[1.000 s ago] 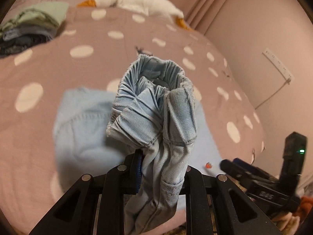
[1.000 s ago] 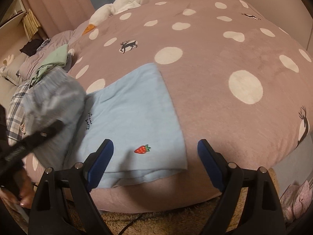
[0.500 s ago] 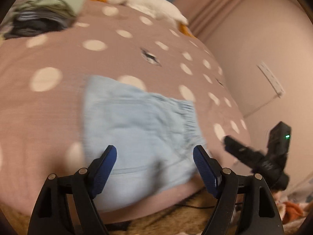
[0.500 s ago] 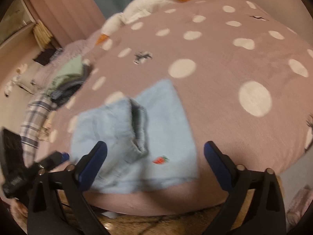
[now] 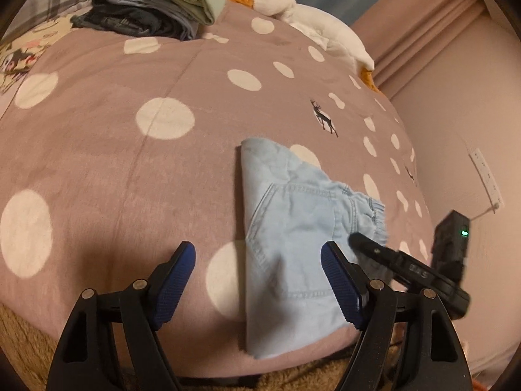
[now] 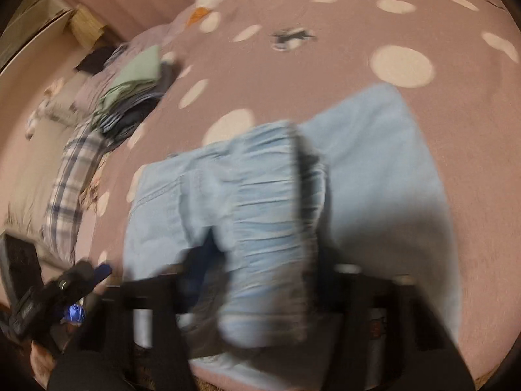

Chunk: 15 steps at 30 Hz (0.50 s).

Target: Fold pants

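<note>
Light blue denim pants (image 5: 293,228) lie partly folded near the front edge of the pink dotted bed (image 5: 130,169). My left gripper (image 5: 259,280) is open and empty, hovering just in front of the pants. My right gripper (image 6: 260,277) shows blurred in the right wrist view, closed around the gathered elastic waistband of the pants (image 6: 270,215). It also appears in the left wrist view (image 5: 374,247), at the waistband on the right side of the pants.
A stack of folded clothes (image 5: 153,9) sits at the back left of the bed. A white goose plush (image 5: 309,22) lies at the back. A plaid cloth (image 6: 71,189) lies at the bed's left. The wall (image 5: 462,104) is on the right.
My left gripper let go of the bunched pants, opened and drew back. The pants dropped onto the bed. My right gripper moved in and closed on the waistband.
</note>
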Motion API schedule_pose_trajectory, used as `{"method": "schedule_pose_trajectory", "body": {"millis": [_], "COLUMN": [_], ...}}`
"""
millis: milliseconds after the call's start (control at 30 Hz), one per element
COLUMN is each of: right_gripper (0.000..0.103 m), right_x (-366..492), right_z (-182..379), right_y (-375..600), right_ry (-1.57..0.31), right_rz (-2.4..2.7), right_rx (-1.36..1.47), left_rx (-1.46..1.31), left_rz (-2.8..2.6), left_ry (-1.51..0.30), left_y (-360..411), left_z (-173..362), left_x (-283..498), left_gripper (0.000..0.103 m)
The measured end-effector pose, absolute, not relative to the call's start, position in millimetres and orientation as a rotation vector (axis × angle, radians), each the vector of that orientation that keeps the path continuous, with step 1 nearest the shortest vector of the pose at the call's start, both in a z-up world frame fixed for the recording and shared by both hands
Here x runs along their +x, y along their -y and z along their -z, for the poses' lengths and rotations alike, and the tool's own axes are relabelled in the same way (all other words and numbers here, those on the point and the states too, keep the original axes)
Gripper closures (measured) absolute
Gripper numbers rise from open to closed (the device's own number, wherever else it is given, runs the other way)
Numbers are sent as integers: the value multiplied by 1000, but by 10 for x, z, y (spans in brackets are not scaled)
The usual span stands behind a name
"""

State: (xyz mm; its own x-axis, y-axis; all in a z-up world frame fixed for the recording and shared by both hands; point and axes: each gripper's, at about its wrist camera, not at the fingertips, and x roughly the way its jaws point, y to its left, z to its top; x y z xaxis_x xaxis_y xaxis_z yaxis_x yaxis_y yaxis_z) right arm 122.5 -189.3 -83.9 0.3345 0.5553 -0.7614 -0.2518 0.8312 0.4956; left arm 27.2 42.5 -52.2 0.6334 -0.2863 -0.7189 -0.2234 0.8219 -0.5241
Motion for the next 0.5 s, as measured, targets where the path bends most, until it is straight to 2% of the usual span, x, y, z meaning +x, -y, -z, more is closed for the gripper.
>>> {"method": "schedule_pose_trajectory", "body": {"millis": [33, 133, 167, 200, 233, 367, 500], "right_gripper": [74, 75, 75, 75, 75, 74, 68], "right_x": [1194, 1072, 1022, 1022, 1024, 1084, 1145], "right_z": [746, 377, 233, 185, 156, 370, 745], "right_y": [1913, 2031, 2093, 2138, 2205, 2382, 2416], "right_ry": [-1094, -977, -941, -931, -931, -988, -1058], "right_rz": [-538, -528, -503, -483, -455, -354, -296], "right_rx": [318, 285, 249, 234, 217, 176, 122], "left_rx": [-615, -595, -591, -590, -590, -556, -504], "left_rz": [43, 55, 70, 81, 92, 124, 93], "left_ry": [-900, -861, -852, -855, -862, -913, -1034], "left_y": [-424, -421, -406, -388, -363, -197, -41], "left_z": [498, 401, 373, 365, 370, 482, 764], "left_x": [294, 397, 460, 531, 612, 977, 1197], "left_gripper": [31, 37, 48, 54, 56, 67, 68]}}
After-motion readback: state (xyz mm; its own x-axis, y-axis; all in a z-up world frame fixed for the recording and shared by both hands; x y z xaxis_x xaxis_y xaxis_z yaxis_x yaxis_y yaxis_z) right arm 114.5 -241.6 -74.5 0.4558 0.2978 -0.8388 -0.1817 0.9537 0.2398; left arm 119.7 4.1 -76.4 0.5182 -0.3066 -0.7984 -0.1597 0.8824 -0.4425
